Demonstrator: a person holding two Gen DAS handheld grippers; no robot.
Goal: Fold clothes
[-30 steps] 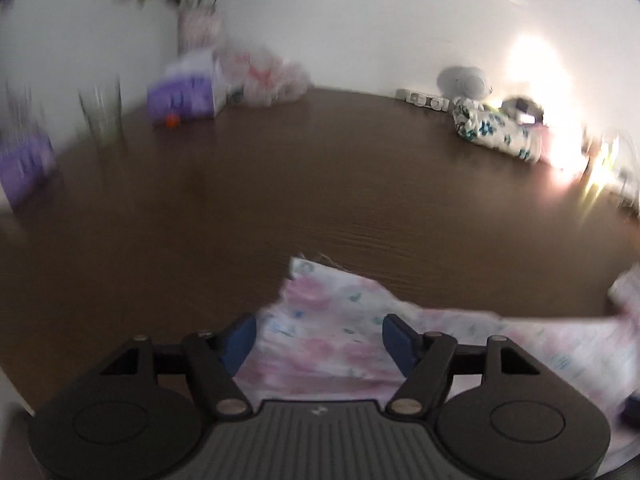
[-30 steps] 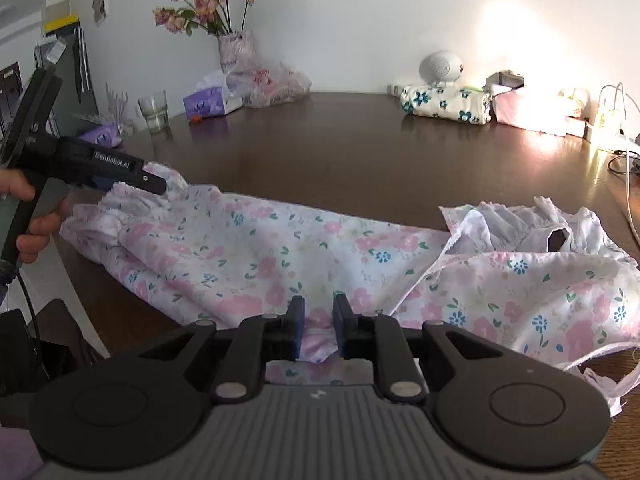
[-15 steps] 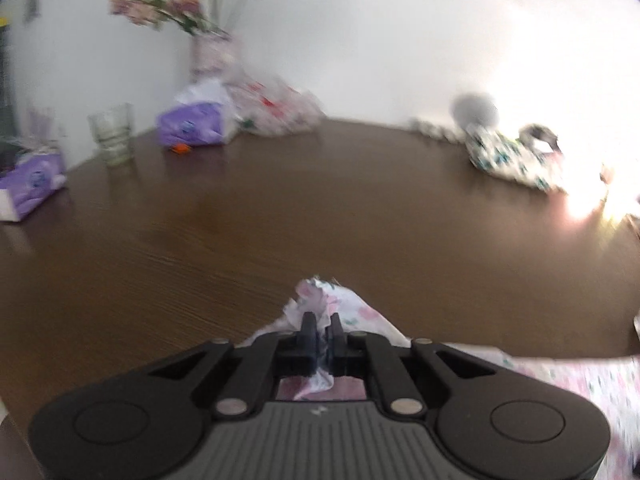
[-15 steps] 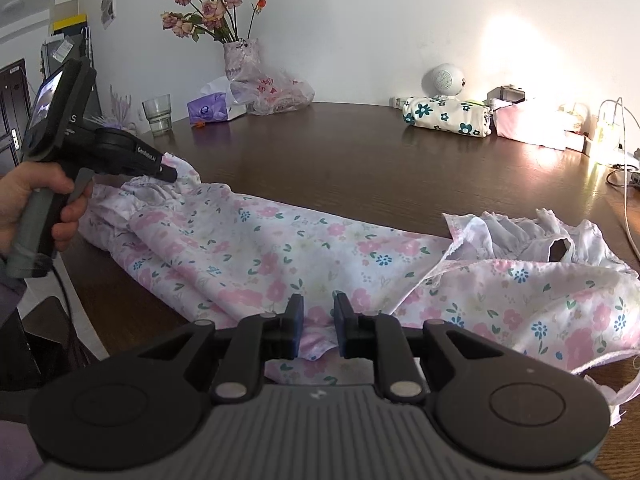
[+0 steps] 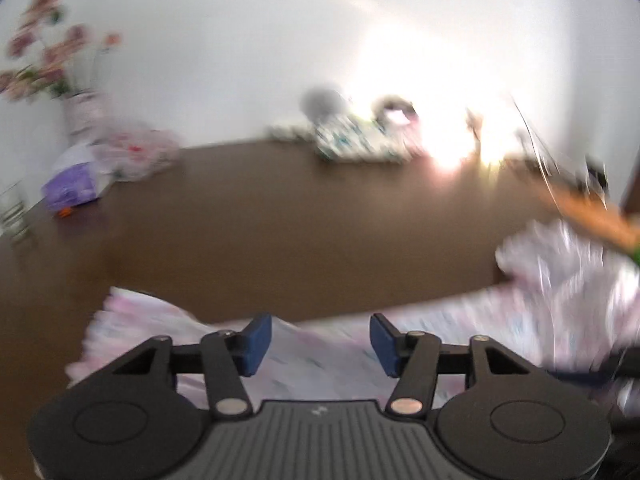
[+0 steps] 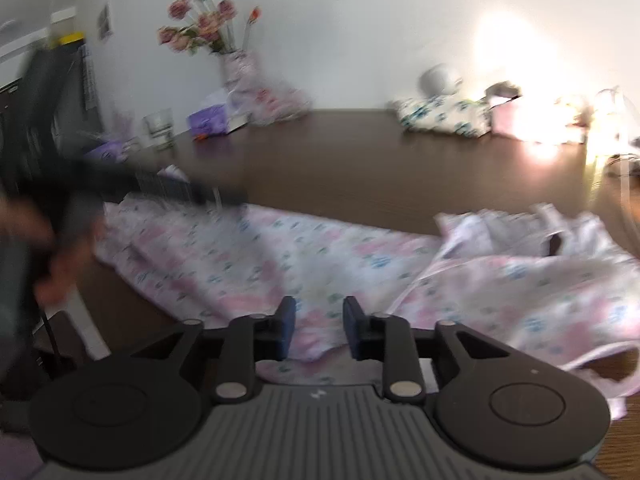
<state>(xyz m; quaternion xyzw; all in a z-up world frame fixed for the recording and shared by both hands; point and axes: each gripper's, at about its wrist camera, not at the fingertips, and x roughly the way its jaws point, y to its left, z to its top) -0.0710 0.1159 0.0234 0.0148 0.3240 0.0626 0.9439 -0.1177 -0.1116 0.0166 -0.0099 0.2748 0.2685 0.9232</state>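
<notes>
— How are the claws?

— My left gripper [image 5: 320, 338] is spread wide, blue pads [image 5: 258, 342] apart with nothing between them. My right gripper [image 6: 319, 328] is parted too, a narrower gap, and it grips nothing; the cloth's edge lies just beyond and below its tips.

— And the garment?

— The floral dress [image 6: 320, 256], pale pink with small blue flowers, lies stretched across the near side of the dark wooden table [image 6: 360, 160]. Its ruffled bodice end is bunched to my right in the right wrist view. From the left wrist, the fabric [image 5: 312, 356] runs under the open pads. Both views are smeared with motion blur.

— Anything further out?

— At the far edge by the wall: a vase of pink roses [image 6: 236, 60], a purple tissue pack [image 6: 208, 120], a drinking glass [image 6: 158, 126], and a folded blue-flowered cloth [image 6: 444, 118]. The left hand [image 6: 52, 256] holding its gripper shows blurred at the left.
</notes>
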